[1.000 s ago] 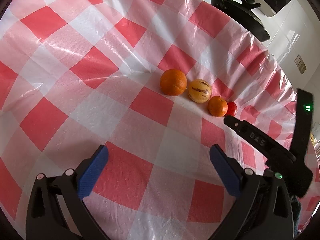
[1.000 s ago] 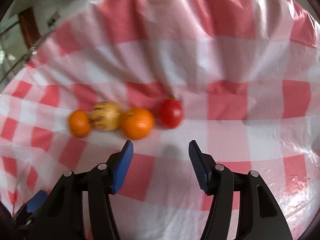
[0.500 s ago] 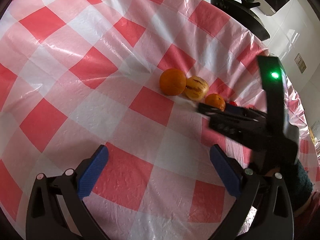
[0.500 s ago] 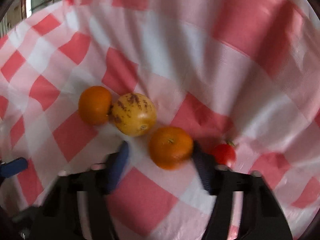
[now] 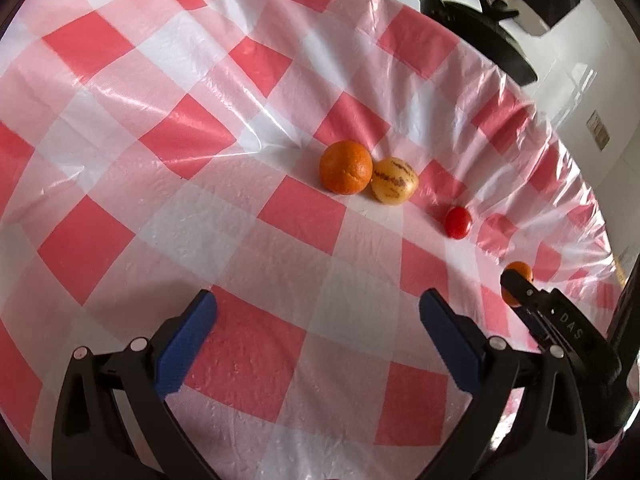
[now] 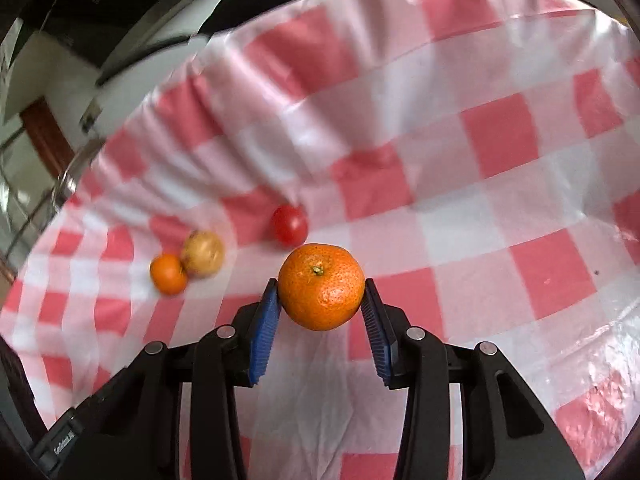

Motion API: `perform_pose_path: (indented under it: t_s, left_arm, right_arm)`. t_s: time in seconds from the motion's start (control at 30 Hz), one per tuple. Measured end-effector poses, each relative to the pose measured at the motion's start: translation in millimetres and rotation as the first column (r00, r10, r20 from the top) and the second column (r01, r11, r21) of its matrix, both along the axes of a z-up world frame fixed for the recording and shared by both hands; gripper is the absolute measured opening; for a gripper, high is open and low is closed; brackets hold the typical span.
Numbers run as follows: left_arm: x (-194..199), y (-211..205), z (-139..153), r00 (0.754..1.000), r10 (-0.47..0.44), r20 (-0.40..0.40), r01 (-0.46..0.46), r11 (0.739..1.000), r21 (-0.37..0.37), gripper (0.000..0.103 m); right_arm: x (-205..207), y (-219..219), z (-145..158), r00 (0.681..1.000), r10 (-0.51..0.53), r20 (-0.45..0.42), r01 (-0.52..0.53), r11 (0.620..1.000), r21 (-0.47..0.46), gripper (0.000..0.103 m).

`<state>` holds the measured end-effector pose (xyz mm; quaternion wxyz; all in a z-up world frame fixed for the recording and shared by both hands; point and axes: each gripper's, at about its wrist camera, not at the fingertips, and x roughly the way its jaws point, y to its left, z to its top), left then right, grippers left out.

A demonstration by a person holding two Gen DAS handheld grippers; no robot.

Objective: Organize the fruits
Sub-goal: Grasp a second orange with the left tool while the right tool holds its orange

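Observation:
My right gripper [image 6: 321,312] is shut on a small mandarin [image 6: 321,286] and holds it above the cloth; it also shows in the left wrist view [image 5: 518,276] at the right edge. On the red-and-white checked cloth lie a large orange [image 5: 345,167], touching a yellow striped melon-like fruit [image 5: 394,186], and a red tomato [image 5: 458,222] apart to the right. In the right wrist view these are the orange [image 6: 168,274], the yellow fruit [image 6: 202,254] and the tomato [image 6: 289,225]. My left gripper [image 5: 316,334] is open and empty, well short of the fruits.
The table's far edge runs behind the fruits, the cloth [image 5: 160,160] hanging over it. A black pan [image 5: 480,36] stands beyond the edge at the back right. A white wall lies behind.
My right gripper closed on the small mandarin that lay between the yellow fruit and the tomato, and lifted it away to the right. The left gripper has stayed put.

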<state>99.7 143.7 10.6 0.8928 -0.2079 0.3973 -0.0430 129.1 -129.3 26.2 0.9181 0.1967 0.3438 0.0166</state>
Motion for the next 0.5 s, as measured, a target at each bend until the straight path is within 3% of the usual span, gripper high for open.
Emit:
perform_pose_path:
  t_s: [0.17,0.27,0.37,0.43,0.47,0.5]
  left_arm:
    - [-1.1,-1.8,-0.7,1.0,-0.008,0.003,0.008,1.0,0.011,0.101]
    - [3.0,-6.4,0.8,1.0,0.007,-0.019,-0.006,0.999,0.045,0.101]
    - [25.0,-21.5,7.1,0.999,-0.003,-0.037,0.01,0.981,0.192,0.101]
    - [45.3,-33.6,12.2,0.999,-0.019,-0.035,0.03,0.949,0.314,0.098]
    - [63.6,-43.1,13.2,0.997,-0.055,-0.05,0.07,0.926,0.371,0.093]
    - [73.3,-47.2,13.6,0.996,-0.068,-0.057,0.084,0.917,0.39,0.081]
  right_arm:
    - [-3.3,-24.4,-12.1,0.999,-0.045,0.021,0.042,0.993,0.113,0.041]
    - [0.7,-12.2,-16.4,0.999,-0.044,0.028,0.04,0.992,0.123,0.041]
    - [1.4,-8.9,-18.1,0.998,-0.049,0.032,0.044,0.989,0.138,0.041]
    - [1.2,-8.6,-18.3,0.998,-0.048,0.033,0.043,0.989,0.139,0.041]
    - [1.0,-8.5,-18.1,0.998,-0.046,0.037,0.04,0.989,0.143,0.041]
    - [-0.1,-9.4,-17.8,0.998,-0.048,0.037,0.042,0.989,0.145,0.041]
